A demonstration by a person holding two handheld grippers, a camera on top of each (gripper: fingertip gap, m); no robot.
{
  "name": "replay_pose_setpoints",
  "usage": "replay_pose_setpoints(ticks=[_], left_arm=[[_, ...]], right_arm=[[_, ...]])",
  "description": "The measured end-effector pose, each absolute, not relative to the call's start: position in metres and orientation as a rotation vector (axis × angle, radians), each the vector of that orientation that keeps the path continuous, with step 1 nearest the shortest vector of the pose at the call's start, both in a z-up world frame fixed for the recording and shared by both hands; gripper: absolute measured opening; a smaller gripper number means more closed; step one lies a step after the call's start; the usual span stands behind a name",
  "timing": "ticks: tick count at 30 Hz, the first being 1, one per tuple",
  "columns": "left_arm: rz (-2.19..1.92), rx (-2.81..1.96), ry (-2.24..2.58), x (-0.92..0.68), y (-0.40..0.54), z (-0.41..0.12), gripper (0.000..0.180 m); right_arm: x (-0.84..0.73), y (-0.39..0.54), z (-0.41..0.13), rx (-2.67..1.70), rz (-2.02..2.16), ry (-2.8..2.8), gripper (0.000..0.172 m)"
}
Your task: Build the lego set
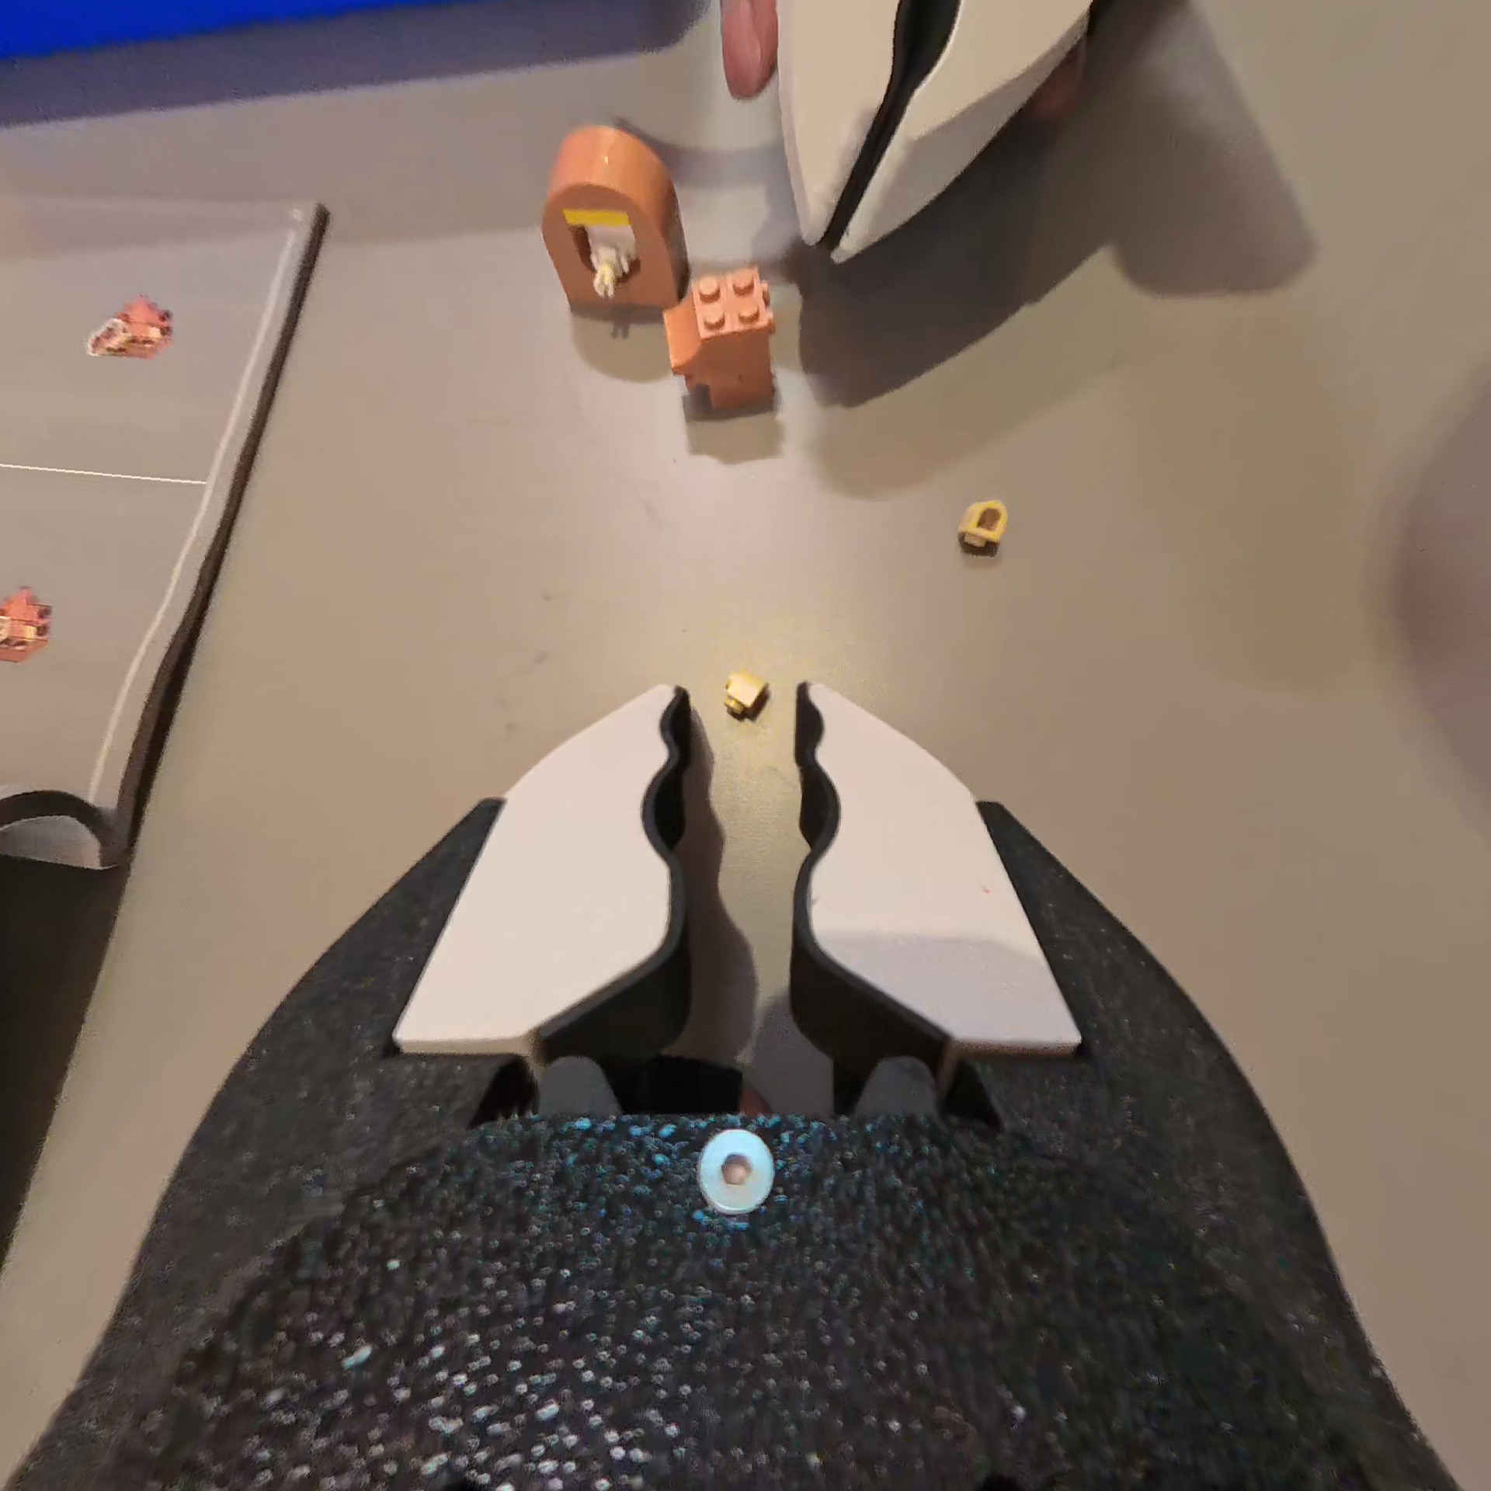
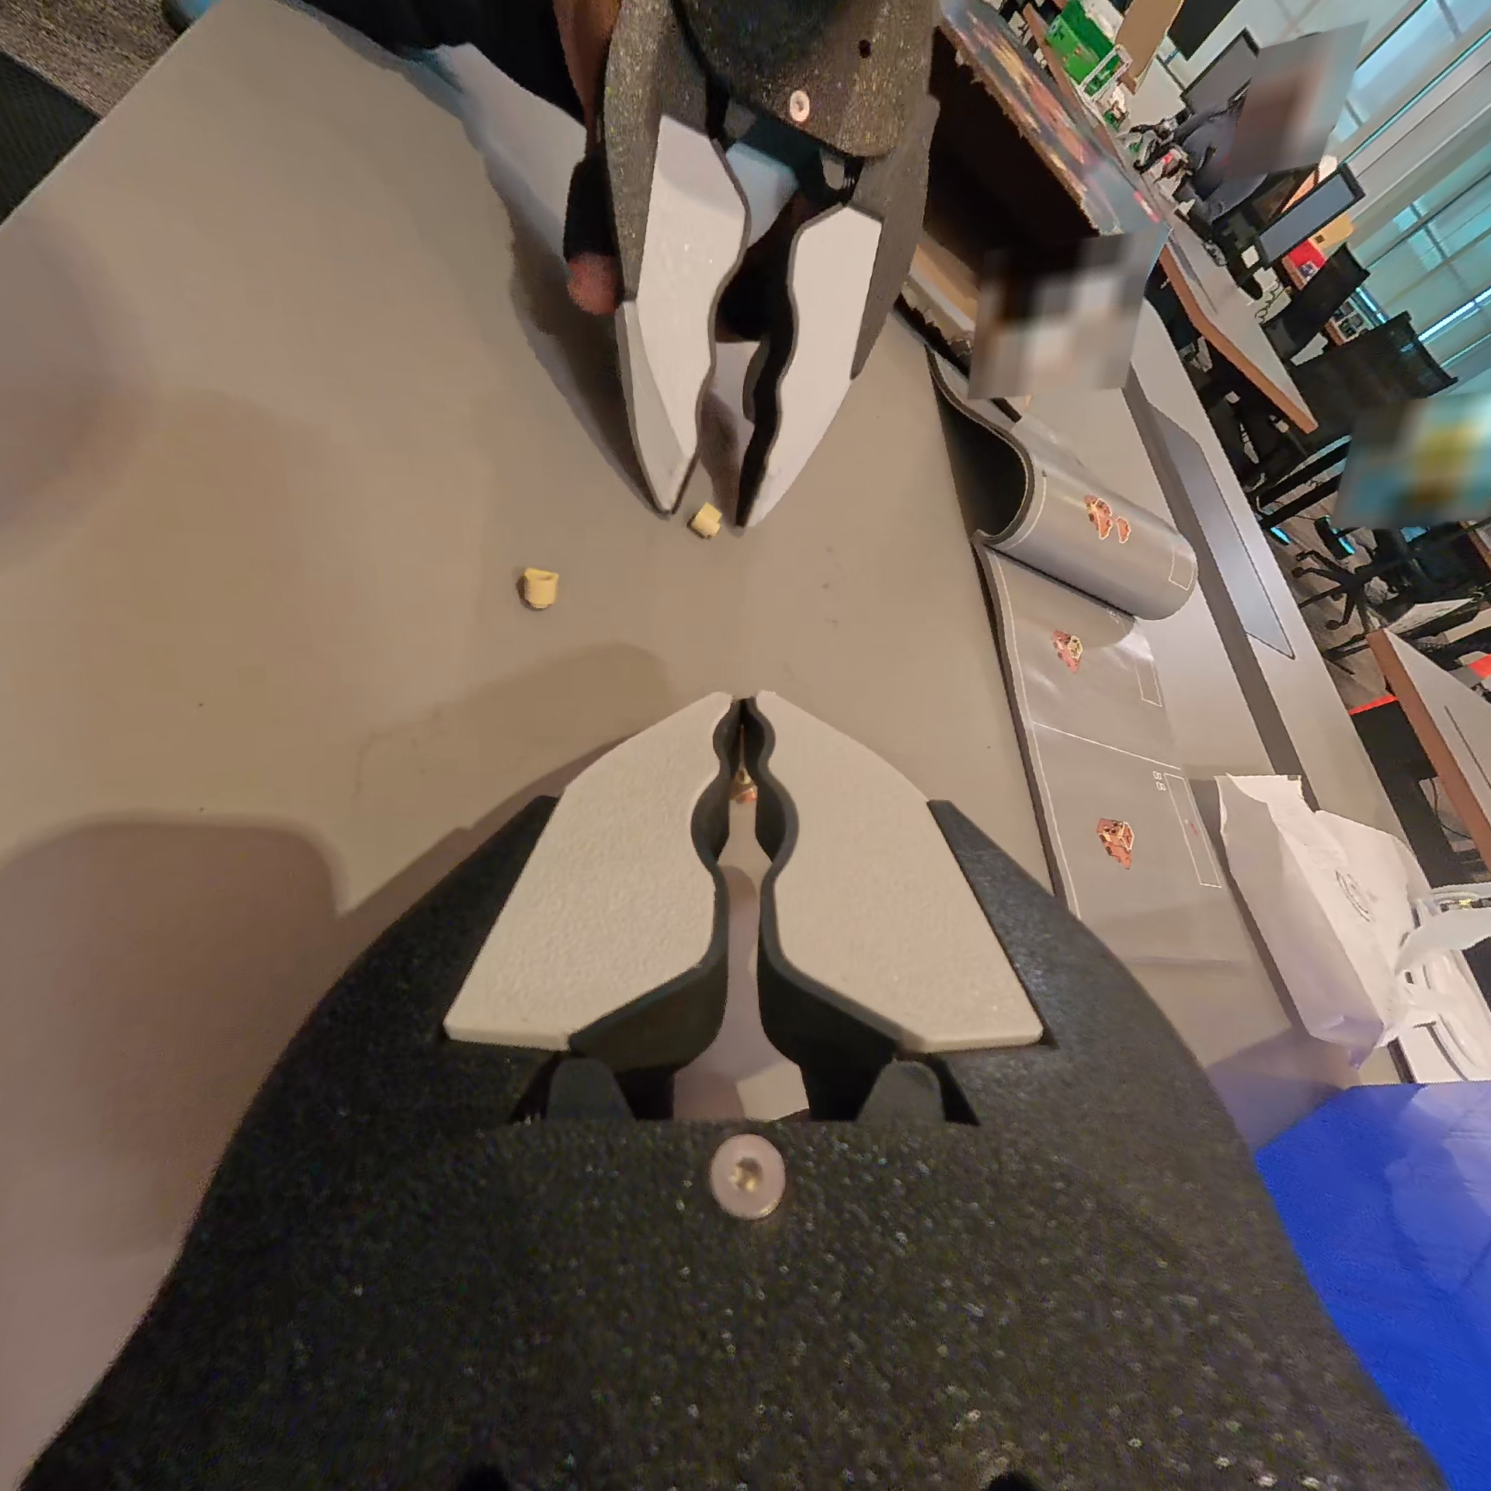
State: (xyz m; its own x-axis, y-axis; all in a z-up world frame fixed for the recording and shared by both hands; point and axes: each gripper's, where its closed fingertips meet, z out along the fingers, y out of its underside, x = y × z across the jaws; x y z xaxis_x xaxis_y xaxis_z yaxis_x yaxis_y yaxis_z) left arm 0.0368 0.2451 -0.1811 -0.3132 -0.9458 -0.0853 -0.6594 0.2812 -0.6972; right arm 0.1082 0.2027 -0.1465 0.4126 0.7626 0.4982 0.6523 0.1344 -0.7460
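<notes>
small yellow brick piece (image 1: 745, 695): lies on the grey tabletop (image 1: 484, 565), mid-surface, between the fingertips of the left gripper (image 1: 743, 703), jaws spread, pads clear of it. right gripper (image 2: 741, 710): clenched, a small orange-brown bit (image 2: 742, 787) showing in its jaws. near the far edge: brown arch block (image 1: 613, 218), brown studded brick (image 1: 726, 331). second yellow piece (image 1: 984, 524) apart.

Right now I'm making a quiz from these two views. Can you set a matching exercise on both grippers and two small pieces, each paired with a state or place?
Things:
1. left gripper
2. right gripper
3. brown studded brick
4. small yellow piece

States or places:
A. fingers closed together
B. fingers apart
C. on the table between open fingertips, with a gap on each side
D. right beside the brown arched piece

Pairs: 1-B, 2-A, 3-D, 4-C
</notes>
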Motion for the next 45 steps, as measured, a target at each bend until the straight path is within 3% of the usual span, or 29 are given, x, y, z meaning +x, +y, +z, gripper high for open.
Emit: replay_pose_setpoints(ticks=[3,9,19,29,45], left_arm=[[-0.785,-1.448,2.082,0.043,0.243,-0.182,0.01],[-0.713,-1.295,2.05,0.066,0.244,-0.174,0.009],[-0.612,-0.588,1.675,0.115,0.208,-0.084,0.01],[-0.504,-0.406,1.609,0.118,0.192,-0.083,0.009],[-0.422,-0.309,1.627,0.118,0.181,-0.09,0.01]], right_arm=[[0.108,0.203,-0.147,-1.571,0.123,-1.29,0.0],[0.108,0.202,-0.141,-1.617,0.226,-1.232,0.0],[0.116,0.2,-0.094,-1.762,0.938,-0.752,0.003],[0.109,0.191,-0.088,-1.755,1.118,-0.715,0.011],[0.105,0.186,-0.092,-1.754,1.139,-0.76,0.008]])
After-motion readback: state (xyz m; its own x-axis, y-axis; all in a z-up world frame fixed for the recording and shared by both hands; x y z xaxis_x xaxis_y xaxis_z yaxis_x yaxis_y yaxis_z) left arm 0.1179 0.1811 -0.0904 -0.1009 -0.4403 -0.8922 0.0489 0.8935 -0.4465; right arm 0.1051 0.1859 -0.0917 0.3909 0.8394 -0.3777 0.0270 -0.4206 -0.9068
